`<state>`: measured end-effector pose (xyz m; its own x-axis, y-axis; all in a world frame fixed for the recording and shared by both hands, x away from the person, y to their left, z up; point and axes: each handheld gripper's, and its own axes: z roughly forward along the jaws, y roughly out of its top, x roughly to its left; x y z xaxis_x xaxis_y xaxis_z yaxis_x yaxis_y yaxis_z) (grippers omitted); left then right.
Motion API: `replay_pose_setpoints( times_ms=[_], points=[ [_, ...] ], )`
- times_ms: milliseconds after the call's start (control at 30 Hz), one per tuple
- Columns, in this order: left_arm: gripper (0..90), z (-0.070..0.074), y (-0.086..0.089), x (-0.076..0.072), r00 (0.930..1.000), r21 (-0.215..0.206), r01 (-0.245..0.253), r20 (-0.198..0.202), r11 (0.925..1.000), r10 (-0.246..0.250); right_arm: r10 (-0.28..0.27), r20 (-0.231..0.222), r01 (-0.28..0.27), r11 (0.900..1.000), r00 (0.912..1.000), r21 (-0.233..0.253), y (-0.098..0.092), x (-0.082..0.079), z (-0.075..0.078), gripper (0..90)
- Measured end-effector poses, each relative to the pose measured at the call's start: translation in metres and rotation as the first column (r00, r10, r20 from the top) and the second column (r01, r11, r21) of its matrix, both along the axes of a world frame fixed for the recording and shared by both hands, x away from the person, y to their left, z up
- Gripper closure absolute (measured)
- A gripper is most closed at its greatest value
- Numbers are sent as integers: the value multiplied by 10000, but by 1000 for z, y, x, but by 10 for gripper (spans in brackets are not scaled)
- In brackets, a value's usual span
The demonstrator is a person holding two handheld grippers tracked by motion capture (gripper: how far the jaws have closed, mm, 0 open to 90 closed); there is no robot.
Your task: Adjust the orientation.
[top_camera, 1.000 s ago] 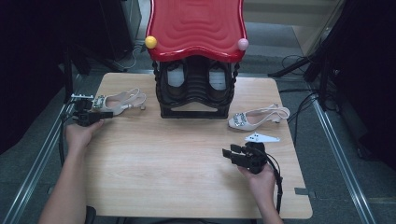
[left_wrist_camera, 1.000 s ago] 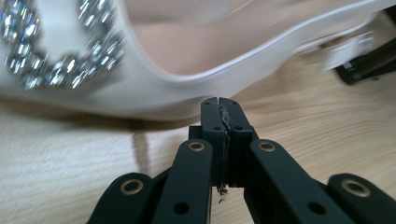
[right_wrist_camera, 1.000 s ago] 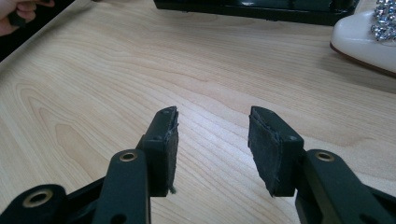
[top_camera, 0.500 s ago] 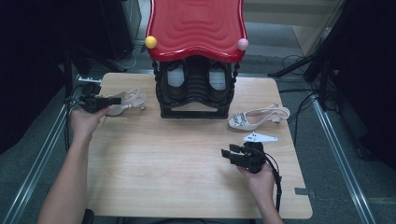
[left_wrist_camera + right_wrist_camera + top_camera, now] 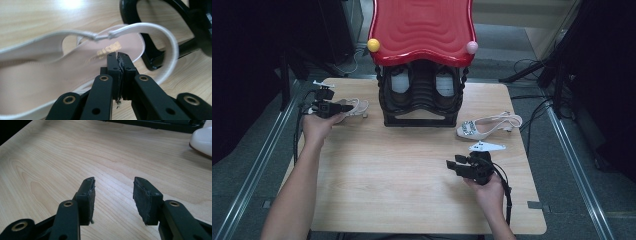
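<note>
Picture's edge cuts off the sandal [image 5: 50, 82] toe.

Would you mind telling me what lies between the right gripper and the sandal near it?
In the high view, bare wood of the table separates the right gripper from the sandal.

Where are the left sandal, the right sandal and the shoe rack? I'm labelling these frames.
left sandal [image 5: 50, 82]: left gripper view, on its insole.
right sandal [image 5: 469, 128]: high view, on its buckled toe.
shoe rack [image 5: 422, 30]: high view, on its red top.
</note>
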<state>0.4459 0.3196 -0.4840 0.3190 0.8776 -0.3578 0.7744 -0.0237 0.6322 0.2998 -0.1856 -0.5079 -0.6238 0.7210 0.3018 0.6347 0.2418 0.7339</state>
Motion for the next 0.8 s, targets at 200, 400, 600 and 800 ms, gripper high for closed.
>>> replay_pose_setpoints(
  times_ms=[200,400,600,800],
  points=[
    [892,-9,7,-7,9997,236,27,-239,9997,-21,44,-41,-44,10000,10000,-51,3,0,-1,528],
    [884,-8,9,-11,9992,409,95,-383,9991,-79,117,-109,-117,9999,9999,14,4,1,-2,525],
    [879,-7,10,-15,9988,611,149,-484,9980,-120,124,-38,-124,9998,9999,142,5,4,-1,529],
    [864,-4,12,-18,9974,928,276,-689,9953,-212,117,-70,-114,9988,9999,475,4,8,0,552]
  ],
)
